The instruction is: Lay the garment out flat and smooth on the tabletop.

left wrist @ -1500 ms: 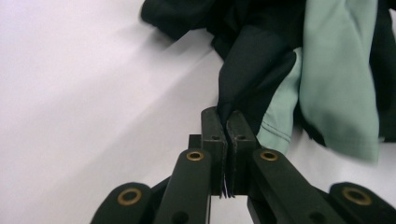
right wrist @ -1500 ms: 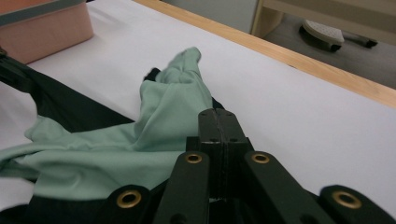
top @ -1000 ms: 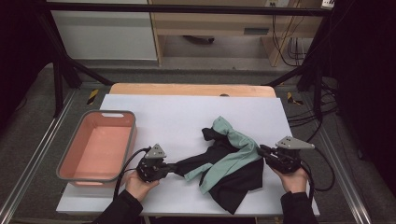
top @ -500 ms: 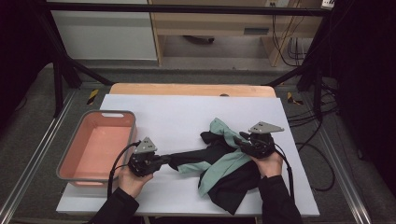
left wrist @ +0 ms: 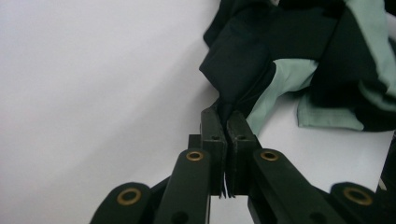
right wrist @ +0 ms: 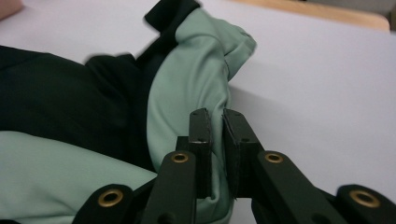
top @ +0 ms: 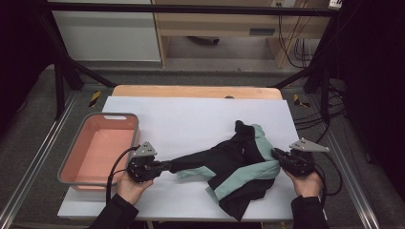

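A black and mint-green garment (top: 239, 162) lies crumpled on the white table cover (top: 191, 119). My left gripper (top: 167, 166) is at the front left, shut on the end of a black sleeve drawn out toward it. In the left gripper view the black cloth (left wrist: 252, 51) runs into the shut jaws of the left gripper (left wrist: 226, 114). My right gripper (top: 276, 154) is at the garment's right edge. Its jaws have just been closing. The right gripper view has a mint-green fold (right wrist: 187, 93) pinched between the jaws of the right gripper (right wrist: 215, 114).
A pink tray (top: 112, 116) with a grey rim stands at the left of the table, close to my left hand. A wooden board edge (top: 191, 91) runs along the table's far side. Cables lie on the floor at the right.
My right gripper went left into the garment, then drew back right with the green fold. The garment now lies spread wider. The left gripper shifted slightly left, still holding the sleeve.
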`<state>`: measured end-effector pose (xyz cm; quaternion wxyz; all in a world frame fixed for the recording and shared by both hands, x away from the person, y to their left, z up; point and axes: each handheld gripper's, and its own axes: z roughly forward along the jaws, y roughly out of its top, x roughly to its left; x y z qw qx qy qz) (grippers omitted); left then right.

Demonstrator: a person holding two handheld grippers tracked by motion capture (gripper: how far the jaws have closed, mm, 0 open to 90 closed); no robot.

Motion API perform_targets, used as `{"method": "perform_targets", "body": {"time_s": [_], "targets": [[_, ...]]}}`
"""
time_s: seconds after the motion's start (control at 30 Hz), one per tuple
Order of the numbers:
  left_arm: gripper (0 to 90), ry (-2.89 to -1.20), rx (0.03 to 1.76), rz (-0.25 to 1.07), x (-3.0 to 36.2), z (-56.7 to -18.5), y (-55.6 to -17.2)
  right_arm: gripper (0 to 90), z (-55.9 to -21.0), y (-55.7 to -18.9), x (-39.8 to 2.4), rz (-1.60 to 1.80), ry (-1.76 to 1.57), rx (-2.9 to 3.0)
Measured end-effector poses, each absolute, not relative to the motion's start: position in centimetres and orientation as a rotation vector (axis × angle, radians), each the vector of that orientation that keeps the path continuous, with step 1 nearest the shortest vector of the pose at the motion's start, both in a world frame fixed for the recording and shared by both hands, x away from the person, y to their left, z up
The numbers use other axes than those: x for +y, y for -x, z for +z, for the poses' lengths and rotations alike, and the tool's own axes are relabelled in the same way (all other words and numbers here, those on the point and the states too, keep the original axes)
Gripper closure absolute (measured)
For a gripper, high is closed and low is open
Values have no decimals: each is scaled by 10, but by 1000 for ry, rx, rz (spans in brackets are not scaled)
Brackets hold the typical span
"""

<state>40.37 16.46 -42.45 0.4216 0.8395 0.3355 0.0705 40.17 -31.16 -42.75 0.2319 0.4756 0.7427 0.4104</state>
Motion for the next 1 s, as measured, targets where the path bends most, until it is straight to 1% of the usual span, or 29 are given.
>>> {"method": "perform_targets", "body": {"time_s": [0.07,0.1,0.13,0.17,0.23,0.27,0.33,0.37,0.43,0.5,0.6,0.7,0.77,0.9,0.93,1.0], "targets": [[867,-2097,841,154,163,-426,-406,808,-435,-400,-321,1098,-1344,2045],[842,-2088,838,157,162,-426,-407,793,-437,-399,-324,1090,-1348,2045],[790,-2075,839,169,161,-424,-408,786,-437,-398,-325,1082,-1354,2042],[717,-2057,842,187,159,-422,-410,773,-436,-398,-326,1072,-1347,2038],[529,-2010,845,221,154,-418,-414,710,-433,-399,-325,1091,-1336,2024],[453,-1995,846,241,151,-417,-417,670,-431,-399,-324,1104,-1323,2018],[346,-1980,860,257,143,-416,-424,571,-426,-401,-319,1127,-1301,2005],[318,-1975,862,256,139,-417,-428,522,-425,-402,-315,1142,-1293,2004],[303,-1991,862,257,129,-422,-436,441,-423,-405,-308,1152,-1274,2013],[292,-2016,884,220,120,-431,-447,388,-424,-408,-301,1146,-1269,2029],[296,-2041,905,152,110,-448,-461,328,-425,-409,-295,1144,-1274,2047],[322,-2058,896,115,101,-462,-470,266,-426,-406,-292,1132,-1273,2055],[348,-2060,873,70,96,-467,-473,254,-427,-406,-293,1113,-1279,2058],[402,-2139,824,104,85,-473,-472,257,-434,-408,-298,1094,-1304,2058],[423,-2146,820,83,83,-474,-472,260,-435,-409,-299,1092,-1309,2058],[506,-2153,811,43,82,-476,-472,271,-438,-409,-300,1088,-1321,2062]]}}
